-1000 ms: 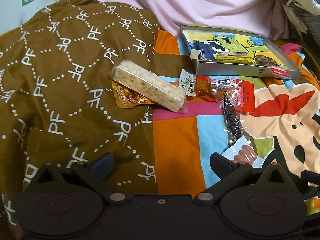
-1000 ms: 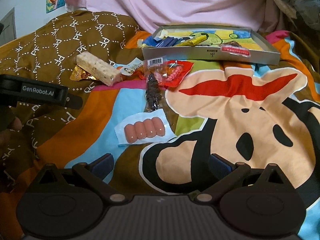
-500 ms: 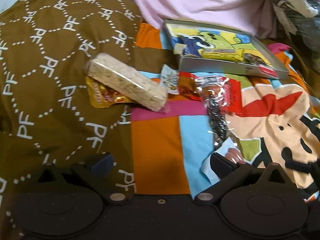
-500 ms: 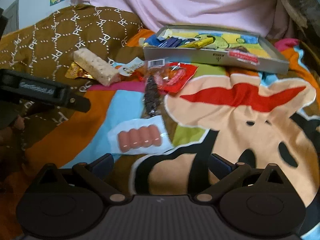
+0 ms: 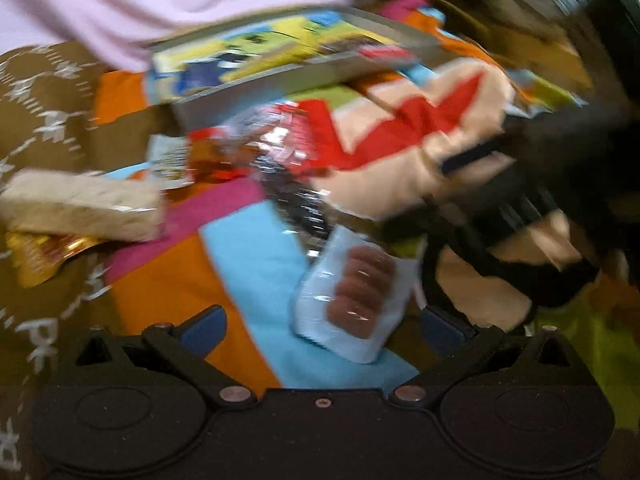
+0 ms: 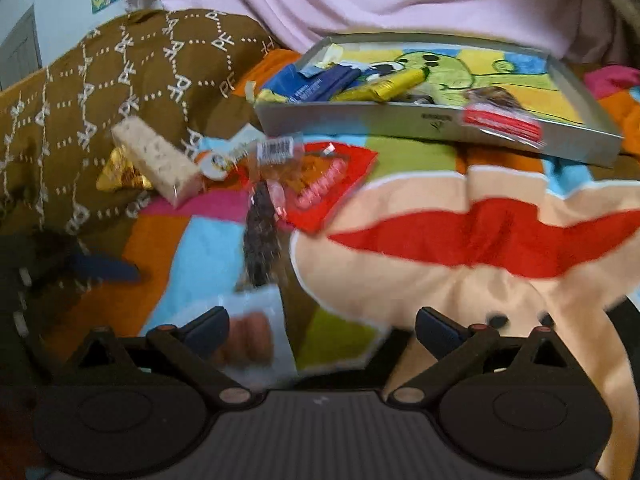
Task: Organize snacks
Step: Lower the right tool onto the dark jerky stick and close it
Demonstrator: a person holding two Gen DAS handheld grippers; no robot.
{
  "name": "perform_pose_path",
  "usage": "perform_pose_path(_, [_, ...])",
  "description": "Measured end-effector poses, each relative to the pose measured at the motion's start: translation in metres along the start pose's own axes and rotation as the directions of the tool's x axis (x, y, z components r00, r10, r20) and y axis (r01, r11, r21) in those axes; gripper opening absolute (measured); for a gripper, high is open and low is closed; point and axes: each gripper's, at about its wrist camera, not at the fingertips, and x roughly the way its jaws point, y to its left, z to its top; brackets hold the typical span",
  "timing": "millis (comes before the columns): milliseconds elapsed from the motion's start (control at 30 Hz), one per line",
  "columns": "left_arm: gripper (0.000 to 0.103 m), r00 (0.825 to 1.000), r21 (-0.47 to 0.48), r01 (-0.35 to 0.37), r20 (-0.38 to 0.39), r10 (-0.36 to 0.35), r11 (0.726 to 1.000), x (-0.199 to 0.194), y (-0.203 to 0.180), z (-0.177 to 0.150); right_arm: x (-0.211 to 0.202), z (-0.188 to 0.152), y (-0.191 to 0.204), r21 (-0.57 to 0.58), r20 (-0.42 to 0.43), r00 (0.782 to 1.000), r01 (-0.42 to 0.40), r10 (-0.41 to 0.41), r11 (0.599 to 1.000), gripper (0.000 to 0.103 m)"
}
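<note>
Both grippers hang low over a cartoon-print blanket (image 6: 460, 200), each with its 2 fingers spread wide and nothing between the pads.

The left gripper (image 5: 322, 322) has the sausage pack (image 5: 356, 292), a pale sleeve with brown links, lying just ahead of it, closer to its right finger than its left; contact cannot be judged through the blur. Further ahead sits a dark snack in clear wrap (image 5: 296, 200), and beyond that a red packet (image 5: 304, 136). Ahead and to the left lies a pale rice-crisp bar (image 5: 84, 208) on top of a gold wrapper (image 5: 40, 256). The grey tray (image 5: 280, 76) is far ahead, tilted in this view. The right gripper shows as a dark blurred shape (image 5: 532, 184) off to the right.

The right gripper (image 6: 322, 324) has the same sausage pack (image 6: 256, 332) right by its left finger, partly hidden behind it. The tray (image 6: 420, 120) lies far ahead, holding blue and gold wrapped snacks (image 6: 340, 84).
</note>
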Motion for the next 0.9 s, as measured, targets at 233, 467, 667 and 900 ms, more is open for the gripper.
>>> perform_pose_path(233, [0.101, 0.999, 0.041, 0.047, -0.011, -0.046, 0.998, 0.016, -0.005, 0.004, 0.032, 0.032, 0.005, 0.029, -0.048, 0.995, -0.084, 0.085, 0.996, 0.089])
perform_pose_path(467, [0.093, 0.995, -0.004, 0.093, -0.023, -0.093, 0.996, 0.019, 0.0, 0.005, 0.065, 0.05, 0.025, 0.002, -0.128, 0.989, -0.067, 0.067, 0.998, 0.079])
perform_pose_path(667, [0.089, 0.993, 0.004, 0.113, -0.027, -0.113, 0.994, 0.017, -0.001, 0.004, 0.07, 0.045, 0.035, -0.046, -0.122, 0.992, 0.023, -0.029, 0.999, 0.055])
perform_pose_path(900, [0.087, 0.992, 0.001, 0.123, -0.032, -0.123, 0.992, 0.017, 0.001, 0.004, 0.051, 0.039, 0.009, 0.023, -0.092, 0.994, 0.053, -0.051, 0.998, 0.029])
